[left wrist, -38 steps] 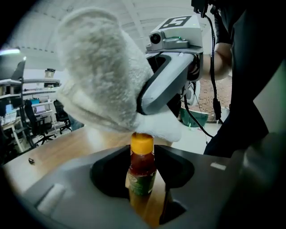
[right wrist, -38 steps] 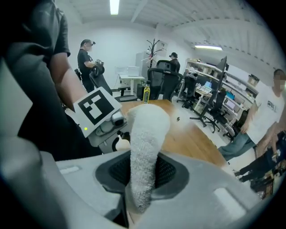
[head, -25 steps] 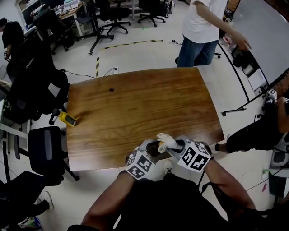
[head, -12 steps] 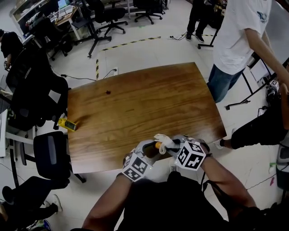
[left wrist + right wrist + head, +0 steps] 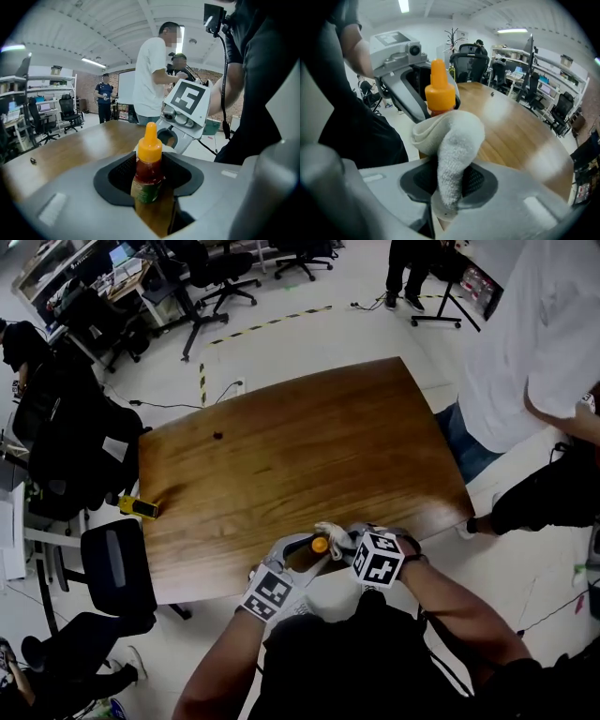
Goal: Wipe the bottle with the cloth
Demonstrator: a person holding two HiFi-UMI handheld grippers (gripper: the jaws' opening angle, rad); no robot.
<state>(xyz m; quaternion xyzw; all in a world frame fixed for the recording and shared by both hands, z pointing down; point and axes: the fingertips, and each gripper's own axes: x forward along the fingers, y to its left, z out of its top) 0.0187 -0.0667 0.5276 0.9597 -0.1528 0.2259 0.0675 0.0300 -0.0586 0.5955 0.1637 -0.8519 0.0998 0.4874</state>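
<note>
I stood by and saw the person hold a tool in each hand at the near edge of the big brown wooden table [image 5: 281, 456]. The left gripper [image 5: 151, 179] had its two dark padded fingers [image 5: 117, 180] clenched on a small red sauce bottle [image 5: 149, 157] with a pointed orange cap and a green label. The bottle stood upright between the pads, and its cap stuck up above them. It was right at the table's near edge, close to the person's body. I could not tell if its bottom touched the wood.

The right gripper [image 5: 449, 183] pointed down at the bottle from the other side. Its fingers [image 5: 480, 180] were squeezed on a fluffy white cloth [image 5: 457, 140]. The cloth was folded over into a thick hump that stuck out past the pads. Its top edge lay right against the bottle, just under the orange cap, and hid the red part from that side. The two grippers were very close together.

Further off, a small yellow thing [image 5: 139, 508] lay at the left edge of the table. A tiny dark thing [image 5: 217, 436] sat near the far left corner. A person in a white shirt and blue jeans [image 5: 525, 362] stood by the table's right side. Black office chairs [image 5: 112, 568] stood to the left
</note>
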